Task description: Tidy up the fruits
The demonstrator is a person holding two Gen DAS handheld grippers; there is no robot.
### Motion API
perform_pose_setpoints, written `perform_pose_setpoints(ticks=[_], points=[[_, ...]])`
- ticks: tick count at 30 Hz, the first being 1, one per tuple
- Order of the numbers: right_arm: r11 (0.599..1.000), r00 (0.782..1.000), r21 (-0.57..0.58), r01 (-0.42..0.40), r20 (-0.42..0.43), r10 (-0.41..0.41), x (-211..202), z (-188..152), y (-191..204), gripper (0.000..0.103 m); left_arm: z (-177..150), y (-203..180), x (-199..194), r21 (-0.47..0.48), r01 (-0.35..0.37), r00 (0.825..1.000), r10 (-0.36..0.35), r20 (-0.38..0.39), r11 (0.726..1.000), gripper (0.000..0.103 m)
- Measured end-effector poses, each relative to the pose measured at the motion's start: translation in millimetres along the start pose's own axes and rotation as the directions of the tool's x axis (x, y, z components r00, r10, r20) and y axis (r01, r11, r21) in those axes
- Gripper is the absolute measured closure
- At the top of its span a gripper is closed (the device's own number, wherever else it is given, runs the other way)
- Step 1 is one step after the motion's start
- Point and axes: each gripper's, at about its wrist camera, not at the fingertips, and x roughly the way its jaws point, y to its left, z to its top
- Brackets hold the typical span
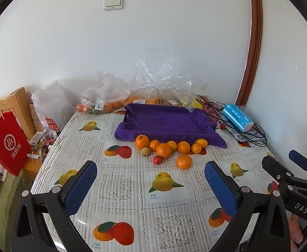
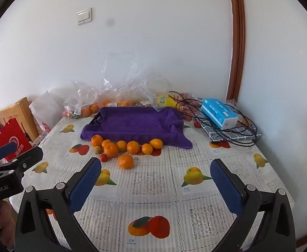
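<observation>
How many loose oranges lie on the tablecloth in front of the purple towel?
8: seven in a row along the purple towel's front edge, from the big left one to the right one, plus one nearer. Bagged ones behind not counted.

a table (image 1: 119, 191) is covered by a fruit-print cloth; oranges (image 1: 163, 150), a purple-draped tray (image 1: 168, 124) and plastic bags (image 1: 111, 96) are laid on it.

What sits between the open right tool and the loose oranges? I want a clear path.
Only bare fruit-print tablecloth lies between the right tool and the nearest orange, seen in the right wrist view.
</observation>
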Motion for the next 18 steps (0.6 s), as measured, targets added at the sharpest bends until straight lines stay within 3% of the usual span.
perform_pose_setpoints(ticks=[18], points=[[1.0, 1.0, 0.001, 0.019, -0.013, -0.018, -4.1, -0.6, 1.2, 0.001, 8.1, -3.1, -4.0, 0.0, 0.017, 1.0, -0.017, -0.006, 1.0, 0.0]])
